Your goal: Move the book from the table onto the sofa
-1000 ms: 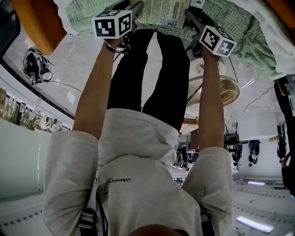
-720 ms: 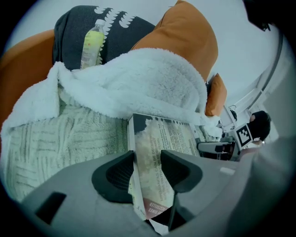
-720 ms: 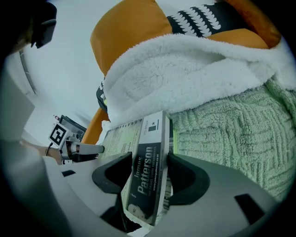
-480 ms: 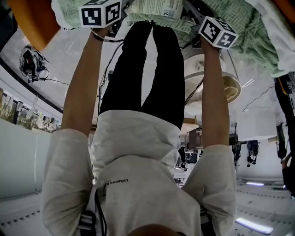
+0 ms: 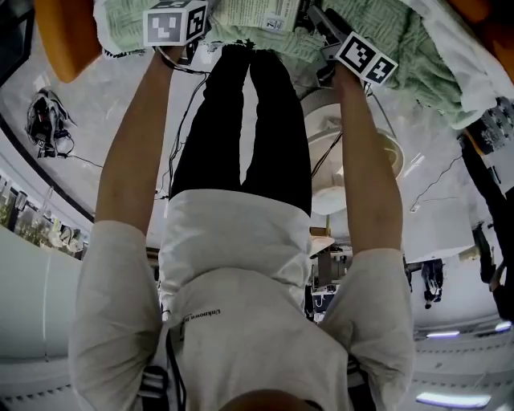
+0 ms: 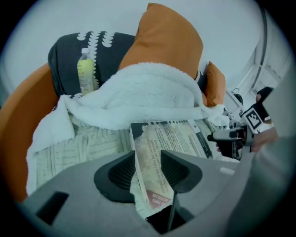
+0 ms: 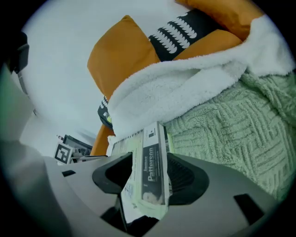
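head view: paperback book (image 5: 265, 12) held over green knitted blanket (image 5: 401, 48) | left gripper view: my left claw (image 6: 148, 173) clenched on its end, orange sofa (image 6: 16, 134) beneath | right gripper view: my right claw (image 7: 150, 178) grasps the spine; uneven release could tip it off.

- The left gripper (image 6: 149, 163) is clamping a worn paperback book (image 6: 169, 139) between its dark ribbed pads (image 6: 121, 173), its jaws having just closed a little further on it.
- The book is reaching away from the jaws over a pale green knit blanket (image 6: 88, 144).
- A white fleece blanket (image 6: 143, 97) is lying across the knit one, just beyond the book's far edge.
- A large orange cushion (image 6: 166, 37) is standing behind the fleece, with a smaller orange cushion (image 6: 215, 83) to its right.
- A plastic bottle (image 6: 85, 71) of yellowish liquid is leaning on a dark cushion (image 6: 62, 55) with a white leaf pattern.
- The right gripper (image 6: 221, 137), with its marker cube (image 6: 255, 118), is meeting the book's right edge.
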`<state>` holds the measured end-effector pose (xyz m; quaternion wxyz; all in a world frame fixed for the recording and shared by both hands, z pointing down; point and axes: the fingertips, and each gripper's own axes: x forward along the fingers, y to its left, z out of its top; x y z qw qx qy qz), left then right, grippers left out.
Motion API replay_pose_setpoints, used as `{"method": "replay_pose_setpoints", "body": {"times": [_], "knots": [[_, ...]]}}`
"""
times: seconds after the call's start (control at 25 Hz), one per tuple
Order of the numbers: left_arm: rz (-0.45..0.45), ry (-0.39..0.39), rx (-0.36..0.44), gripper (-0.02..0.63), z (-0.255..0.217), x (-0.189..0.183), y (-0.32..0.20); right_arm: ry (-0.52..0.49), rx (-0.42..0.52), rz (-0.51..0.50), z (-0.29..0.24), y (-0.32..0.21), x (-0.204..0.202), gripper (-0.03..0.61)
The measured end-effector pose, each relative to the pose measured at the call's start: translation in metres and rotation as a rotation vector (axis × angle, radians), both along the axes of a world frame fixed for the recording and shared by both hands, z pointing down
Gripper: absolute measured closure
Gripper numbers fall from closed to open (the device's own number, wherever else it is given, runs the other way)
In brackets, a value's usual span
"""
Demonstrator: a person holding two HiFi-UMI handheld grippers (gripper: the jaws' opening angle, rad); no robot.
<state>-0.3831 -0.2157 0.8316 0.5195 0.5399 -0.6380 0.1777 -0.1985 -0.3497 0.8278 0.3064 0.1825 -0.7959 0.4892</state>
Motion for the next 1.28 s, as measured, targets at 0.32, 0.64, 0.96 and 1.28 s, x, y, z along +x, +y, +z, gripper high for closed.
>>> {"method": "replay_pose_setpoints", "body": {"times": [0.32, 0.64, 0.96, 1.28], "knots": [[-0.084, -0.023, 0.044, 0.479, -0.078, 0.037, 0.043, 0.06, 0.147, -0.197, -0.073, 0.047, 0.043, 0.381], [-0.102, -0.052, 0.206, 0.543, -0.185, 0.062, 0.058, -0.058, 0.342, -0.178, -0.175, 0.088, 0.027, 0.456], [-0.122, -0.071, 0.3, 0.557, -0.231, 0.072, 0.08, -0.017, 0.454, -0.072, -0.207, 0.128, 0.035, 0.463], [-0.152, -0.011, 0.416, 0.586, -0.272, 0.1, 0.103, 0.059, 0.532, -0.061, -0.233, 0.164, 0.018, 0.486]]}}
